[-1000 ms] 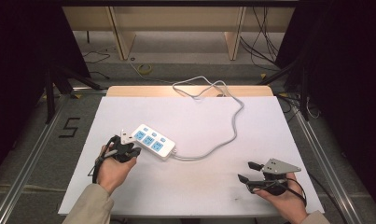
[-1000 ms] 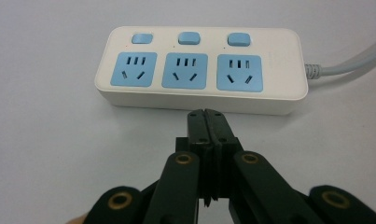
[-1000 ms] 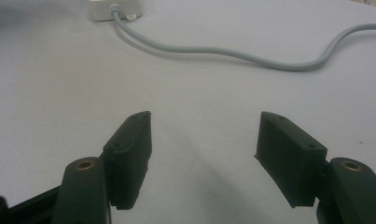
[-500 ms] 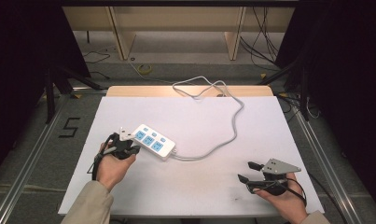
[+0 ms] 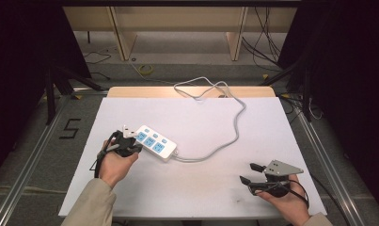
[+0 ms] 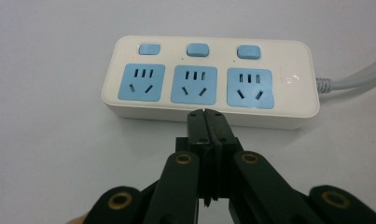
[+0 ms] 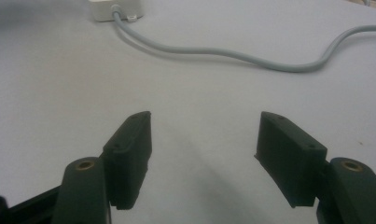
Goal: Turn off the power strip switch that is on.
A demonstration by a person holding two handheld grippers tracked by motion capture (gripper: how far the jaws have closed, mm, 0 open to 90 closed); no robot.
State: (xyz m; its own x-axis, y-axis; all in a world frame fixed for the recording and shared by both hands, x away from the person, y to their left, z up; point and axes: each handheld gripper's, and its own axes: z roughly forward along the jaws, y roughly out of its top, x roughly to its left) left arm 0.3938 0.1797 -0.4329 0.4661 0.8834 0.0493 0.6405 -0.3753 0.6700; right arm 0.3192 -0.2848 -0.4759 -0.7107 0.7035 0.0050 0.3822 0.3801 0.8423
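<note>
You are working over a matte white table sheet (image 5: 201, 188), smooth and faintly scuffed. Lying flat on its left half is a power strip (image 5: 154, 142): a glossy white plastic bar with rounded corners, carrying three pale blue socket faces in a row and three small rounded blue switches above them in the left gripper view (image 6: 209, 81). A round grey cable (image 5: 234, 127) is leaving its end through a ribbed strain relief, curving across the sheet and looping near the far edge of the table.

Your left gripper (image 5: 126, 146) is sitting at the near-left end of the strip, with your hand wrapped around it from below. In the left gripper view its two black, blocky jaws are pressed flat together with nothing between them, and their joined tips (image 6: 205, 114) are pointing at the strip's near side wall, just below the middle socket. They seem to be touching or almost touching that wall, though from this angle you cannot be sure of contact.

Your right gripper (image 5: 253, 173) is resting well apart from the strip, near the right front corner of the sheet, with a grey three-cornered plate on top. Its matte black jaws are standing wide apart (image 7: 202, 154), holding nothing, with bare sheet between them and the grey cable (image 7: 232, 55) running across farther off.
</note>
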